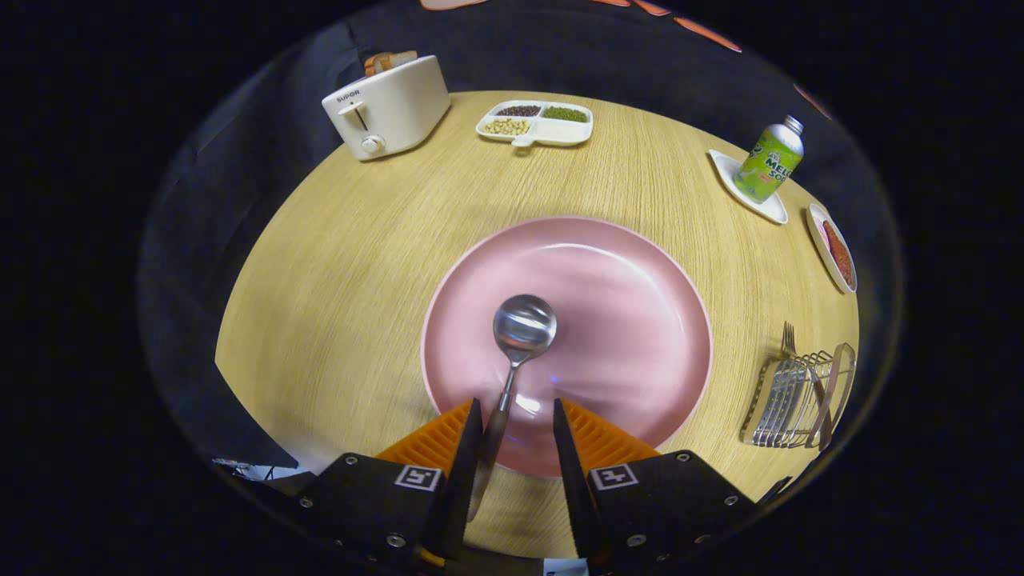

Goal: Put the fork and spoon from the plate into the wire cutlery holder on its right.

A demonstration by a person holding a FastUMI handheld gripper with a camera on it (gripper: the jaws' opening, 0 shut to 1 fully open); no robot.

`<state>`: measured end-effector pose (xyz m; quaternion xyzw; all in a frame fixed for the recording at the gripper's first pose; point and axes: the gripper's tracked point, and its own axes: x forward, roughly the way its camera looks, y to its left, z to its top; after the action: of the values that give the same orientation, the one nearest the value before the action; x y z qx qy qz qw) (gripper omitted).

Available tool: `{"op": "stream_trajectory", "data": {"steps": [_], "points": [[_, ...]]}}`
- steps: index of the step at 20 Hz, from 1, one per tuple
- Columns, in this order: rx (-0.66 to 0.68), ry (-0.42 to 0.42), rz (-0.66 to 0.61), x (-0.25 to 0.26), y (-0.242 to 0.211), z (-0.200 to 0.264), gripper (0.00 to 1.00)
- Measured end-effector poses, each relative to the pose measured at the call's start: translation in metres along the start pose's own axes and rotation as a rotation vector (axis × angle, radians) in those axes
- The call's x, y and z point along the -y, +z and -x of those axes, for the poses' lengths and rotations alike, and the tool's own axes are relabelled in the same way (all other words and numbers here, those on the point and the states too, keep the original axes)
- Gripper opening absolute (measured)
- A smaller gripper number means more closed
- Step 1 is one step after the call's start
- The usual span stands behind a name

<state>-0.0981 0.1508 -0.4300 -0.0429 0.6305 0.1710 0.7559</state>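
A metal spoon (524, 326) lies on the pink plate (632, 320), its bowl near the plate's middle and its handle running back over the near rim. My gripper (516, 404) is open over that rim. The spoon's handle sits between the fingers, close against the left one, with a gap to the right one. To the right of the plate stands the wire cutlery holder (788, 404). The fork (788, 340) is in it, tines sticking up past the wires.
On the round wooden table, a white toaster (388, 108) with bread stands at the far left and a divided dish of beans (536, 124) at the far middle. Far right are a green bottle (768, 160) on a white saucer and a small dish of red food (836, 256).
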Motion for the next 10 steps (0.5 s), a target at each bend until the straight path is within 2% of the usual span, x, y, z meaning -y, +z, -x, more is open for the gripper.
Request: {"op": "stream_trajectory", "data": {"steps": [5, 7, 10], "points": [[-0.098, 0.007, -0.027, 0.008, -0.014, -0.006, 0.17], [-0.123, 0.030, -0.053, 0.006, -0.014, -0.007, 0.12], [-0.123, 0.049, -0.056, 0.005, -0.013, -0.007, 0.09]]}}
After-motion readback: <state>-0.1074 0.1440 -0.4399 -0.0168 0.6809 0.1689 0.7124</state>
